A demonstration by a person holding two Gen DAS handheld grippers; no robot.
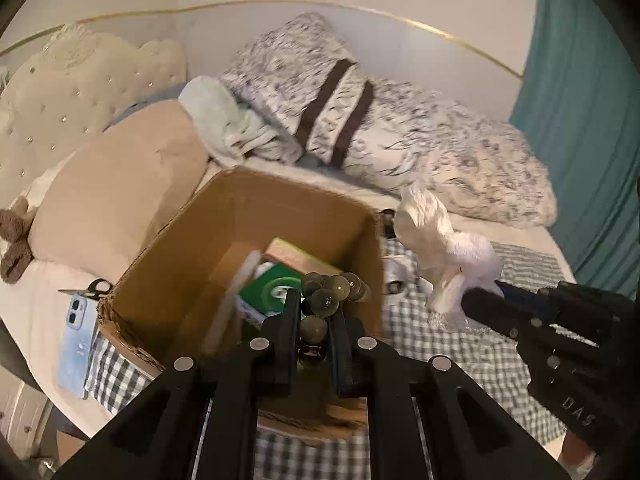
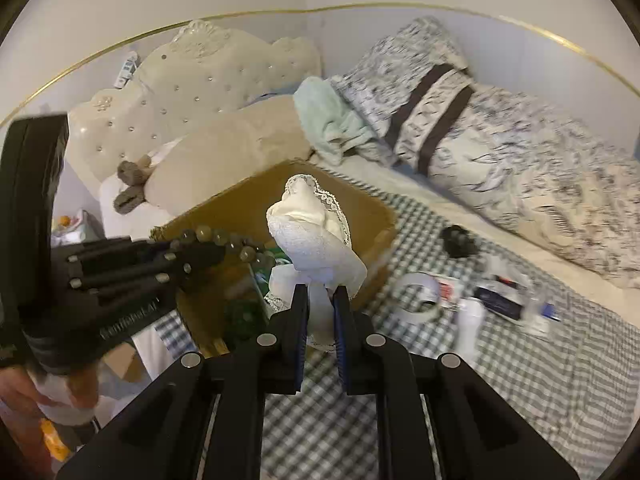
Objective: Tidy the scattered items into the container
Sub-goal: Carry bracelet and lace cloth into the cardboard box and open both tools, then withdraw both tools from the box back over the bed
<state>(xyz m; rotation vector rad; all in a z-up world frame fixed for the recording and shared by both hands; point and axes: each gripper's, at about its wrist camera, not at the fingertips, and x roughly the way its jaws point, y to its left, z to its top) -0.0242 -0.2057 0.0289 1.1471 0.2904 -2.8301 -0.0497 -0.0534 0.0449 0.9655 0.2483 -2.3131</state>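
- Left gripper [image 1: 314, 304] clamps a bead bracelet [image 1: 334, 290] over the cardboard box [image 1: 168, 264].
- Right gripper [image 2: 320, 300] pinches white lace cloth [image 2: 316, 236] just beside the box.
- Tape roll [image 2: 418, 292] and a phone [image 1: 76, 344] lie near the box.

Raised letters "DAS" read on body of right hand-held gripper [image 1: 486, 292], at 4 o'clock in left wrist view. Lettering on left hand-held gripper [image 2: 224, 254] too blurred to read.

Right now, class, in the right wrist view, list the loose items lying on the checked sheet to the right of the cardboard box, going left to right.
Tape roll → white bottle → dark blue packet.
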